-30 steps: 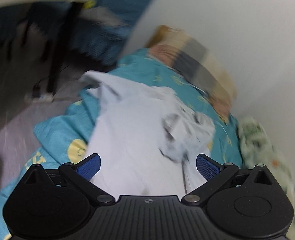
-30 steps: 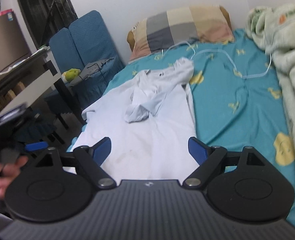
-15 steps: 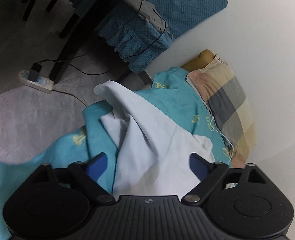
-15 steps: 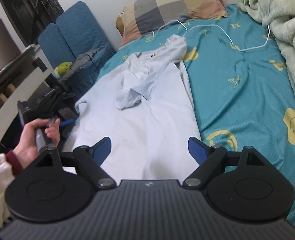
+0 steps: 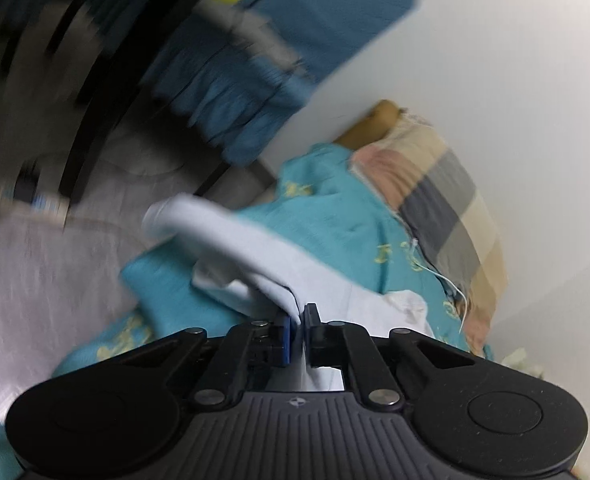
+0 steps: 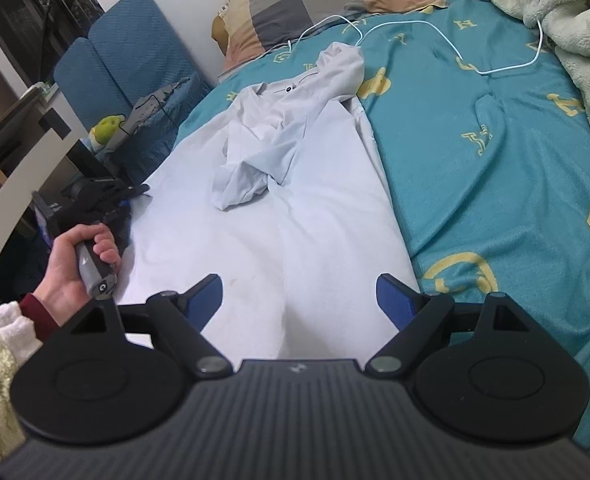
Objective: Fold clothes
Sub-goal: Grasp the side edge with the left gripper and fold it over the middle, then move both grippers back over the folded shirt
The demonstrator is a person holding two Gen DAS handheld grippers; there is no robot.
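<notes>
Fabric of the white shirt is clamped between the closed blue pads of the left hand-held gripper, at the shirt's left edge near the side of the bed. The left wrist view is blurred, but the cloth rises as a ridge from the pads toward the far corner of the turquoise sheet. From the right wrist view, a hand with a red cuff and a fluffy cream sleeve grips the grey handle of that left tool, just beside the shirt's edge. Further left stand a blue chair and a bench.

In the middle, the shirt lies spread along the bed, its body flat and its upper part crumpled, one sleeve folded over the chest. The right hand-held gripper hovers over the lower part of the shirt with its blue fingers wide apart, grasping nothing.

To the right are the sheet with yellow prints, a white cable, a checked pillow at the head, and a pale green blanket at the far right.
</notes>
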